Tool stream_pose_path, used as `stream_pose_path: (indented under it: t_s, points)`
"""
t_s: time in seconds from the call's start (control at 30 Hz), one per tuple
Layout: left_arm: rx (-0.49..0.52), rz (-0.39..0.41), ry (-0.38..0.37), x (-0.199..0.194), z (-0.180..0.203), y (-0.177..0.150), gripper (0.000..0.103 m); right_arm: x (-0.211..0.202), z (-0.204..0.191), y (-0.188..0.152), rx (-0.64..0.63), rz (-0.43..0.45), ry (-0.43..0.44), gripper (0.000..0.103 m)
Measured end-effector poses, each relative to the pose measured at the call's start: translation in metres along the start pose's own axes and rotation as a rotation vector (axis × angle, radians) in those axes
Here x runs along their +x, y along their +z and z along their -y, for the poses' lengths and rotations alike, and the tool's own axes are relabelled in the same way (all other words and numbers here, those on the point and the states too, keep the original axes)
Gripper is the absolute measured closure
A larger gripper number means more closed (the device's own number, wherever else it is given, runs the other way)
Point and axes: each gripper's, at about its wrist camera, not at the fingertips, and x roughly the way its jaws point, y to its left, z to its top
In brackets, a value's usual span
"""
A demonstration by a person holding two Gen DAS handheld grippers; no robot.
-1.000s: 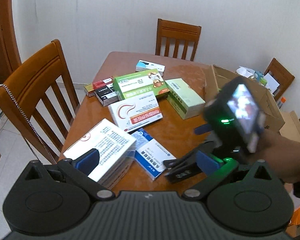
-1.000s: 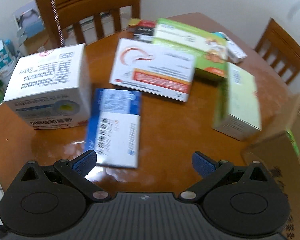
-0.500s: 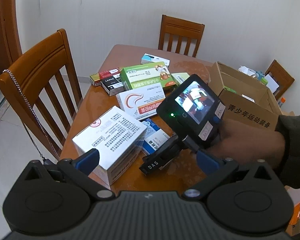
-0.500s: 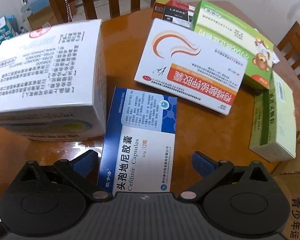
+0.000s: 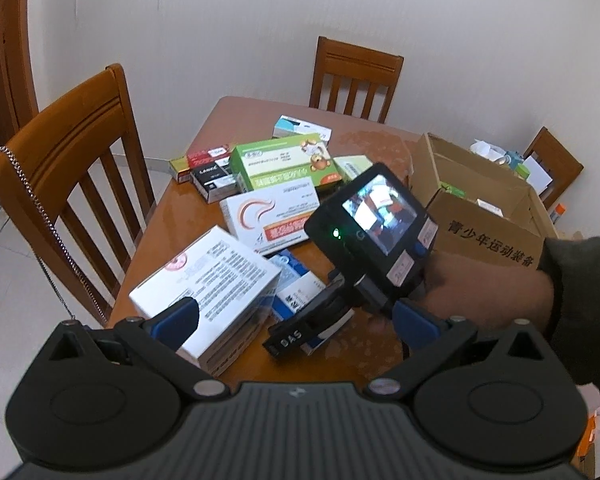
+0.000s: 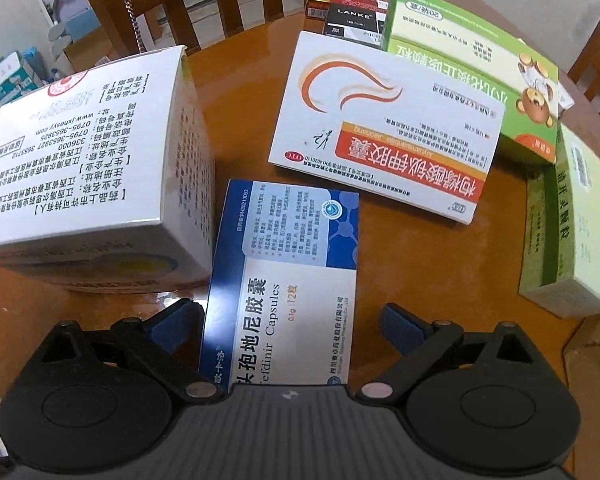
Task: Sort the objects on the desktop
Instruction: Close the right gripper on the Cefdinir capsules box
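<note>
Straddling blue box [image 6: 284, 280], right claw [image 6: 288, 320] closing, pads clear.

Soft indoor light, sharp focus (fisheye-bent edges)

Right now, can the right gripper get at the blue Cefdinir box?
Probably yes. The right gripper is open, jaws just narrowing slightly, astride the blue Cefdinir box; the big white box crowds its left finger.
</note>
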Motion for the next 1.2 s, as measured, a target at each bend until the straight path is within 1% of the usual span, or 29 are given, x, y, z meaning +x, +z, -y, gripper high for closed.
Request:
stream_pose_path:
  t_s: [0.03,0.2,0.33,0.53,0.77,0.9,1.0,1.1,1.2]
  points:
    - [-0.001,0.002,-0.002,0.000,0.001,0.001,0.000,0.000,0.000,-0.001,0.009,0.000,0.013,0.005]
    - [0.006,-0.003,-0.006,0.003,0.005,0.001,0.000,-0.003,-0.006,-0.006,-0.004,0.006,0.023,0.009]
    - [0.010,-0.004,-0.006,0.004,0.007,0.001,0.000,-0.010,-0.012,-0.009,-0.009,0.028,0.023,0.026]
    - [0.016,-0.002,-0.007,0.005,0.011,0.003,0.000,-0.014,-0.009,-0.007,-0.010,0.019,0.018,0.026]
    - [0.029,-0.002,-0.022,0.008,0.018,0.007,0.000,-0.021,0.014,-0.008,-0.028,0.030,-0.007,0.026]
    - [0.039,0.011,-0.085,0.006,0.026,0.013,0.000,-0.040,0.022,-0.019,-0.054,0.044,-0.008,0.026]
    - [0.077,0.000,-0.096,0.004,0.038,0.018,0.000,-0.053,0.031,-0.027,-0.079,0.036,-0.007,0.026]
    - [0.096,-0.005,-0.139,-0.001,0.046,0.023,0.000,-0.063,0.041,-0.033,-0.096,0.034,-0.026,0.026]
    - [0.125,0.004,-0.154,-0.007,0.056,0.026,0.000,-0.073,0.054,-0.038,-0.096,0.041,-0.041,0.026]
